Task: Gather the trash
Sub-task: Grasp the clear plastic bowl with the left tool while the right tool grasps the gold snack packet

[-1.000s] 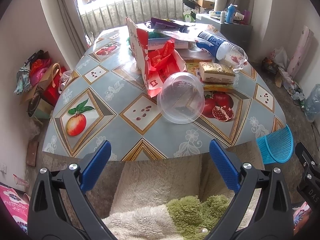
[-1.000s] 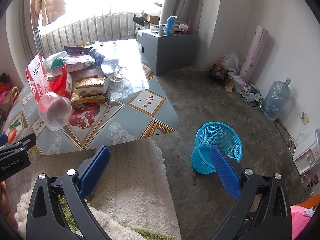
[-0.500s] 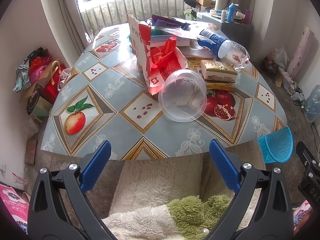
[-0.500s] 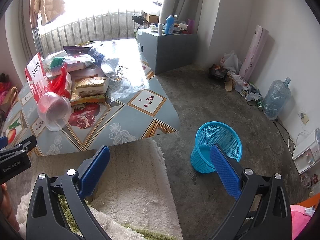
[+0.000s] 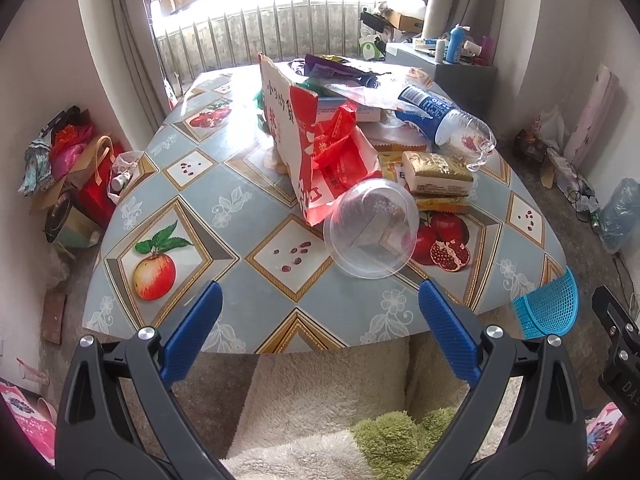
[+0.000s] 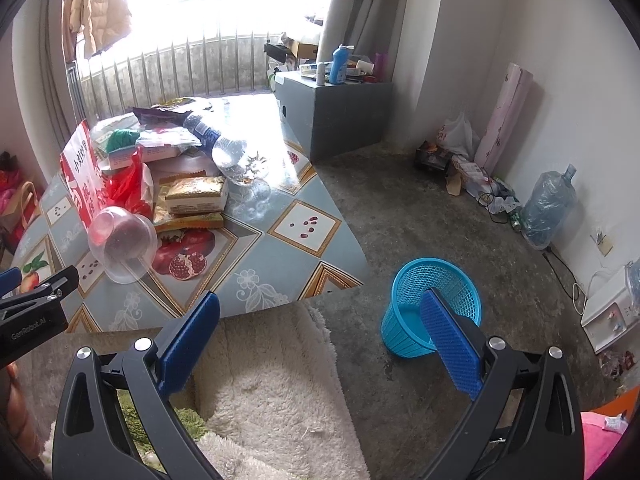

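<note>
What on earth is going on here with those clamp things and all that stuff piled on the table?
A person is holding a two-finger gripper in each hand to collect trash. Both the left gripper and the right gripper are open and hold nothing. The left one points at a clear plastic bowl lying on its side on the table, in front of a heap of wrappers, a red-and-white bag and a plastic bottle. A blue basket stands on the floor beside the table.

Clear plastic bowl [image 5: 371, 229] on its side, touching red-white bag [image 5: 320, 148]
</note>
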Demonstrator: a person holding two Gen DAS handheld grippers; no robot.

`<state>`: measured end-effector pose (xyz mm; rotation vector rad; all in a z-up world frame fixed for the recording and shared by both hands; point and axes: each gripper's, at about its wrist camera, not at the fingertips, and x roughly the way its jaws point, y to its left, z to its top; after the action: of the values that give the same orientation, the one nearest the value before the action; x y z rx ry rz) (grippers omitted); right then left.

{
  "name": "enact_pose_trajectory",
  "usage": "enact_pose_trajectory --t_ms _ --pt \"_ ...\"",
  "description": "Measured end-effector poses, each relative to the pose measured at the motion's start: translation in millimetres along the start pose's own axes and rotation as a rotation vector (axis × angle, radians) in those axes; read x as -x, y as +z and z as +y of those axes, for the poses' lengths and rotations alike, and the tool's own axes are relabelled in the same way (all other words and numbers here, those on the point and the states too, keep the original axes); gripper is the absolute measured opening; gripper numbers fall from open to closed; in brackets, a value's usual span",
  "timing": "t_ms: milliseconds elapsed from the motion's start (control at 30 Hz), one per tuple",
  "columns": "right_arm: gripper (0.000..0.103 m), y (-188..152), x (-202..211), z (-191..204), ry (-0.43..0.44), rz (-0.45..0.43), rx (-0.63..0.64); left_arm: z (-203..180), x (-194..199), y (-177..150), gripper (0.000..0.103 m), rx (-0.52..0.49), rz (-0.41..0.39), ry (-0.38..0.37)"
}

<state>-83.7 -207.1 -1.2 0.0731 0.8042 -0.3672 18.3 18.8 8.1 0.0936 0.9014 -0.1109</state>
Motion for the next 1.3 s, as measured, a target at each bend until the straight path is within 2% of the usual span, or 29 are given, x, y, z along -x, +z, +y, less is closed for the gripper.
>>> enact_pose_trajectory --t_ms 133,200,333,433,567,667,933,1133,1167,1233,1300 --pt "0.098 12.7 0.2 4.1 0.030 -0.020 -0.001 6.3 -0.8 14.5 0.094 -0.011 -0.049 -0.042" --pt "0.098 21.6 -1.9 5.7 0.062 -0.034 -0.002 8.6 -2.8 21.0 0.094 -0.033 -0.081 -0.094" --pt "0.098 38.7 -10.2 10.8 0.123 -0.071 0.006 12.0 -8.4 29.4 0.094 -0.061 -0.137 -0.270" --pt "0.092 53.3 -23.5 16.4 0.184 -0.076 0.012 5.0 -18.3 33.5 0.094 -0.086 -0.118 -0.311" --pt "0.087 69.3 -47.3 29.8 0.272 -0.045 0.021 -5.1 -33.9 33.1 0.094 -0.127 -0.089 -0.313" --pt "0.082 78.3 -62.3 40.9 0.346 -0.023 0.031 -6.7 -42.3 31.9 0.094 -0.147 -0.098 -0.321" --pt "0.081 90.7 -106.3 73.0 0.507 0.072 0.056 -3.5 -63.2 34.8 0.094 -0.205 -0.109 -0.333" --pt "0.082 95.2 -142.6 86.3 0.536 0.149 0.047 -11.8 -73.7 32.6 0.094 -0.307 -0.118 -0.331" --pt "0.082 95.1 -148.3 88.2 0.537 0.165 0.046 -12.4 -75.8 32.4 0.093 -0.315 -0.113 -0.334" --pt "0.082 94.8 -157.4 90.8 0.543 0.197 0.041 -12.3 -79.5 32.7 0.083 -0.327 -0.100 -0.328" --pt "0.082 95.2 -160.7 91.9 0.546 0.210 0.032 -6.1 -77.2 33.2 0.081 -0.322 -0.098 -0.332"
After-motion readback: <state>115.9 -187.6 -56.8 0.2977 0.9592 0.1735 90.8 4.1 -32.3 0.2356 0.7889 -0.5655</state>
